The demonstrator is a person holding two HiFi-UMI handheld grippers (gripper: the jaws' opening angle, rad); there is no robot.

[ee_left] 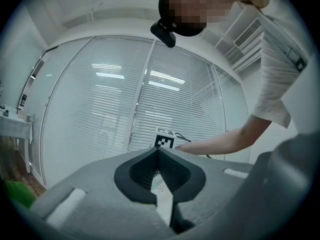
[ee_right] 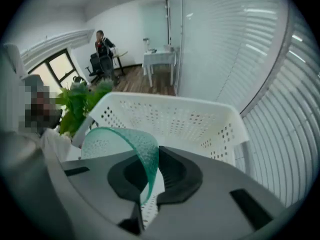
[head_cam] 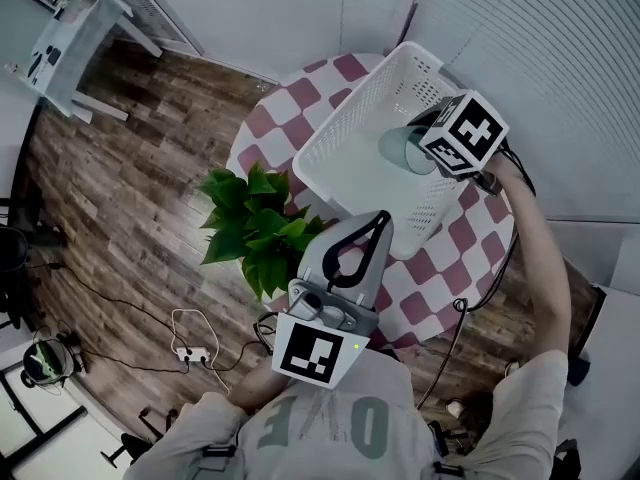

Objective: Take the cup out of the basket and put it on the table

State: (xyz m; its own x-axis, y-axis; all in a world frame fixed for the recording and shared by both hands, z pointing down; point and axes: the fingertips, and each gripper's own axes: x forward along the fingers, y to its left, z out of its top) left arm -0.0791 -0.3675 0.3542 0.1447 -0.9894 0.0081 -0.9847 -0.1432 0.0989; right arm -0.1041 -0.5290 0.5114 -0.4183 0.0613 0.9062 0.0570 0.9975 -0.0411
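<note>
A translucent green cup (head_cam: 398, 148) lies inside the white perforated basket (head_cam: 335, 153) on the round checkered table (head_cam: 445, 258). My right gripper (head_cam: 420, 146) reaches into the basket from the right. In the right gripper view the right gripper (ee_right: 150, 171) is shut on the thin wall of the cup (ee_right: 127, 141), with the basket (ee_right: 175, 116) beyond. My left gripper (head_cam: 376, 218) hovers near my body at the table's near edge, shut and holding nothing. In the left gripper view the left gripper (ee_left: 159, 153) points up toward window blinds.
A leafy green plant (head_cam: 255, 223) stands at the table's left edge, close to the left gripper. A power strip and cables (head_cam: 190, 351) lie on the wooden floor. A white desk (head_cam: 80, 38) stands far left. A person (ee_right: 102, 46) stands far back in the room.
</note>
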